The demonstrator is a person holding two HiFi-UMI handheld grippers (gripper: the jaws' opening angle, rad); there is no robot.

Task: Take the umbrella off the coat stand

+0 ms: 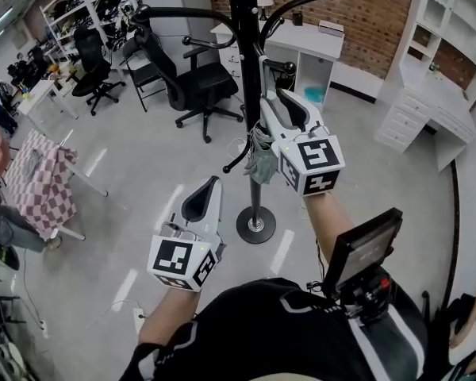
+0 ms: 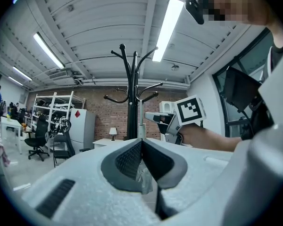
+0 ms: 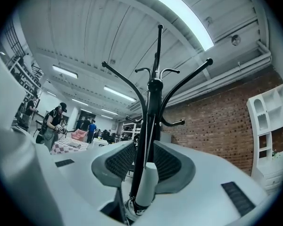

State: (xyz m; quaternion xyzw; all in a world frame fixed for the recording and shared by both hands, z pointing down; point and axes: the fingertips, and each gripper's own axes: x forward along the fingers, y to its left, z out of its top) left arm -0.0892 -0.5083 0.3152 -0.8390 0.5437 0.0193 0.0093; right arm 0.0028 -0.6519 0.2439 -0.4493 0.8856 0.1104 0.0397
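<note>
The umbrella [image 1: 262, 163] stood upright against the coat stand [image 1: 242, 22], its long axis vertical. Its thin pale shaft ran toward 12 o'clock along the black pole. My right tool [image 3: 144, 146] was clamped on its white cylindrical part. Grey bunched fabric hung beside that tool, which hid the rest. My left tool [image 2: 141, 141], at 7 o'clock from the stand, was closed on nothing.

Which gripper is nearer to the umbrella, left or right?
Right. The right gripper holds the umbrella between its fingers by the coat stand; the left gripper is off to its left, apart from it, shut.
</note>
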